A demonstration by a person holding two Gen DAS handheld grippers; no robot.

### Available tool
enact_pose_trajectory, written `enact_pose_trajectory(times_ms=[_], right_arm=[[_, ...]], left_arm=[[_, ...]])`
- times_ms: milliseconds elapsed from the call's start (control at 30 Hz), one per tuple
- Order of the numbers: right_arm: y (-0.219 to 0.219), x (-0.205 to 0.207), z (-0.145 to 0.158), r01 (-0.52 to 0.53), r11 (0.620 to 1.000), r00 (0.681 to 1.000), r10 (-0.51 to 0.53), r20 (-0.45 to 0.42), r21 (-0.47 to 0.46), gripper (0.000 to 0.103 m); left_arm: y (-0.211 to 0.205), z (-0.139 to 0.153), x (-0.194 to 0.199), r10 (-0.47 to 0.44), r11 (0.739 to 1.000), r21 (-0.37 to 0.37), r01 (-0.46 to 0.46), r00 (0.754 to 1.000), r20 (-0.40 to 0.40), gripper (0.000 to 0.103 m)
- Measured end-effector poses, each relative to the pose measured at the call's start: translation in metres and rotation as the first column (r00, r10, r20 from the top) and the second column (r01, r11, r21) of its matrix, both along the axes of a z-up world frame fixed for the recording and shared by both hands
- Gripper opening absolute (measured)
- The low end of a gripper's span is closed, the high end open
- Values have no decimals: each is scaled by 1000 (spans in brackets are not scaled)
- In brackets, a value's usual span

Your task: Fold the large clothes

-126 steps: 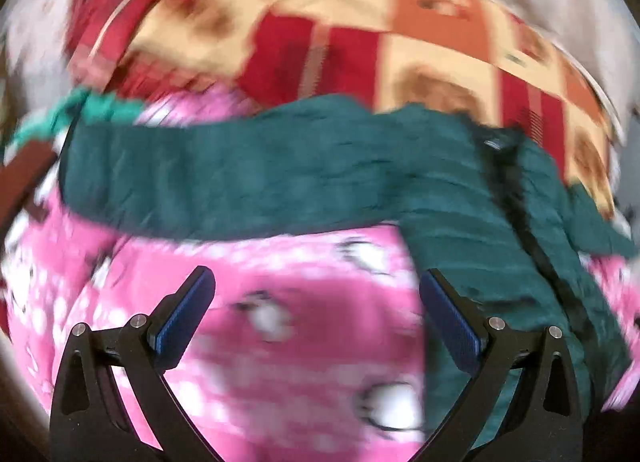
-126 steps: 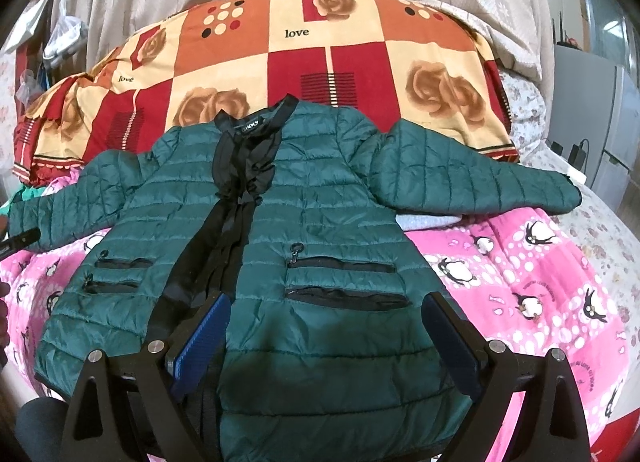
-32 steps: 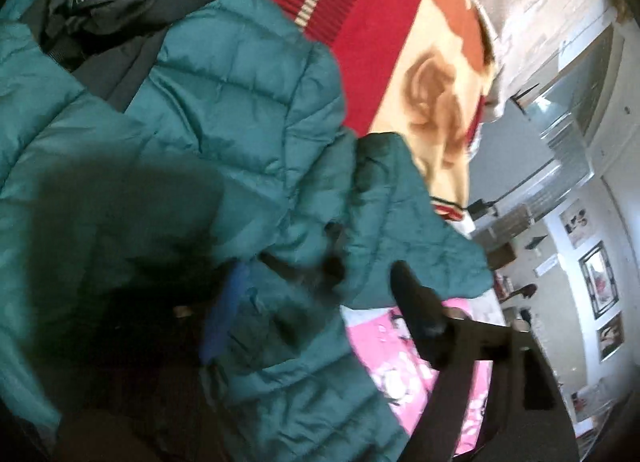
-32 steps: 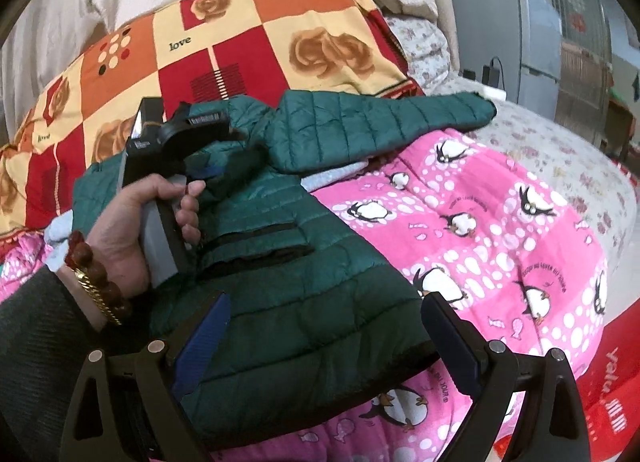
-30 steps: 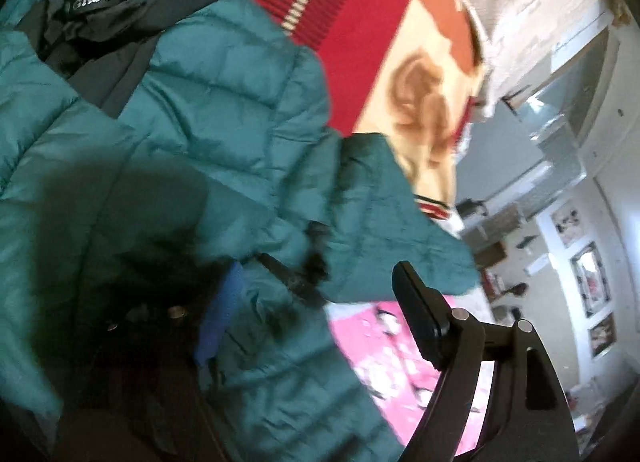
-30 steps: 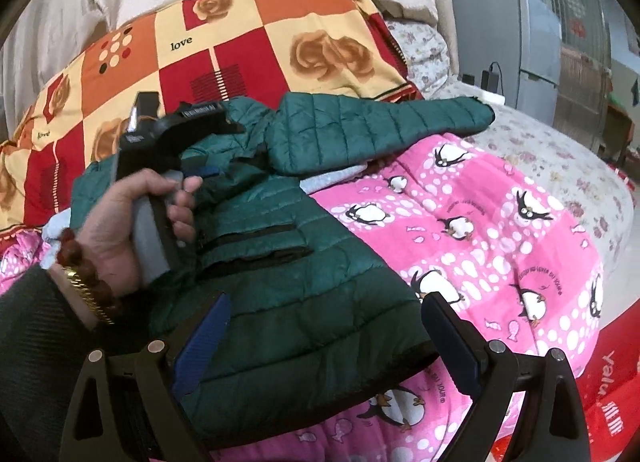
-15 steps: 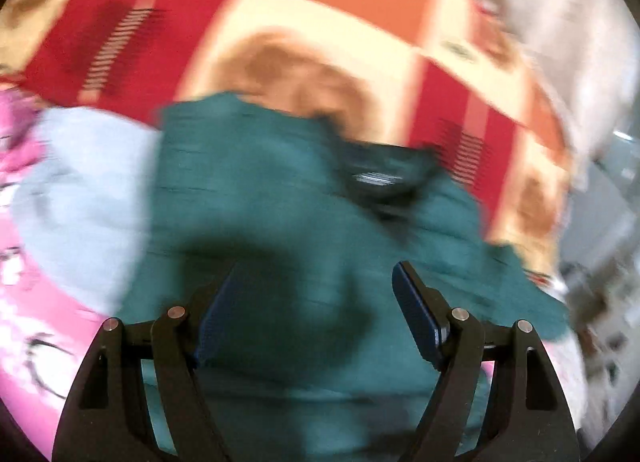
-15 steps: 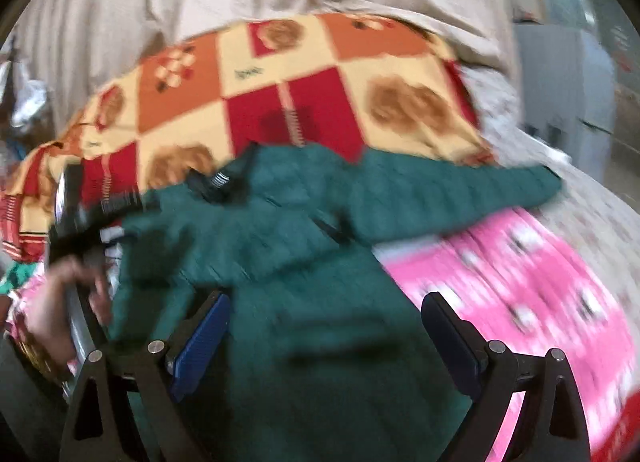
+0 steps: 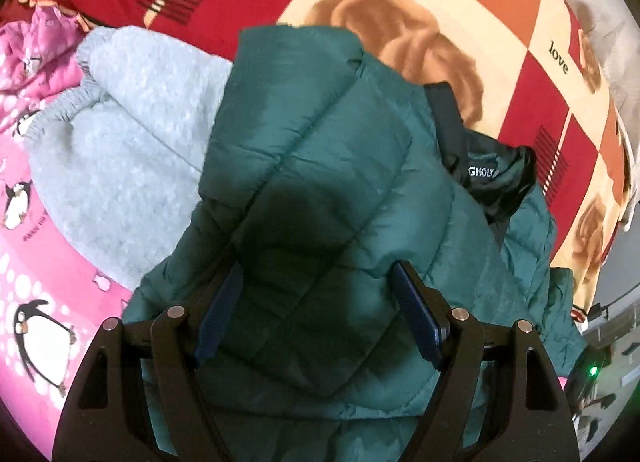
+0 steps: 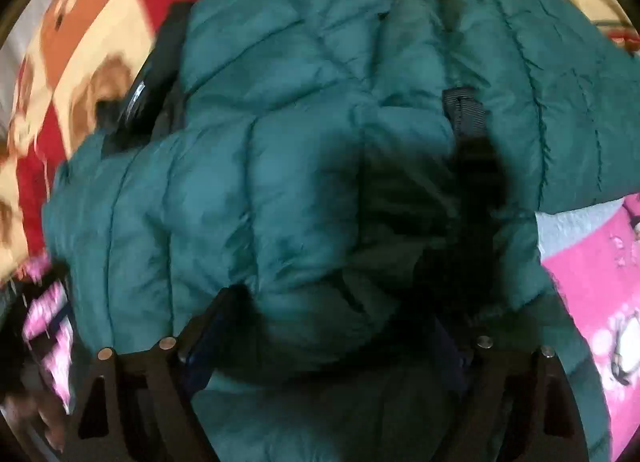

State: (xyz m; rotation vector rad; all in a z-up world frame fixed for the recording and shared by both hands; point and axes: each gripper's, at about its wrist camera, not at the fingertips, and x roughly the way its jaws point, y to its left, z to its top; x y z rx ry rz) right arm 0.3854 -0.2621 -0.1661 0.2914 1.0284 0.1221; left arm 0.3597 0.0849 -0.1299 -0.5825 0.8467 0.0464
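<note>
The green puffer jacket (image 9: 320,190) lies on the bed, its collar at the far side. Both grippers hover just above it: the left gripper (image 9: 320,318) spread wide, the right gripper (image 10: 328,338) probably spread too, its 2 fingertips lost in shadow.

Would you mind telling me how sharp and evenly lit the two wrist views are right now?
Left wrist view: fairly sharp, the collar label nearly legible; a dark shadow falls on the green puffer jacket between the jaws. Right wrist view: smeared at its left edge, and deep shadow hides the jaws against the jacket.
</note>
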Motion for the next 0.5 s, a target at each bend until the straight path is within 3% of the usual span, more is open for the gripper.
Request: enact_pose_trajectory(times_ms=[233,367,433,467,500], right_arm=[[21,42,8,-77,990,996,83,43,-119,90],[26,45,4,-143,982,990,142,-19,-124,103],[24,41,9,-167,980,985,161,-65,-109,100],[20,36,16,-156,982,987,151,-54,-103,90],[8,25,32,-128,988,992,129,4,-91,86]], left_arm=[[-5,-5,2,-7,999,38,7,1000,3,78],[-10,-7,2,-31,997,73,30,1000,4,81],[-14,-7,2,-49,995,87,48,999,15,83],[-14,-6,0,-56,994,92,54,998,23,83],[-13,-3,-2,-53,995,82,50,998,35,83]])
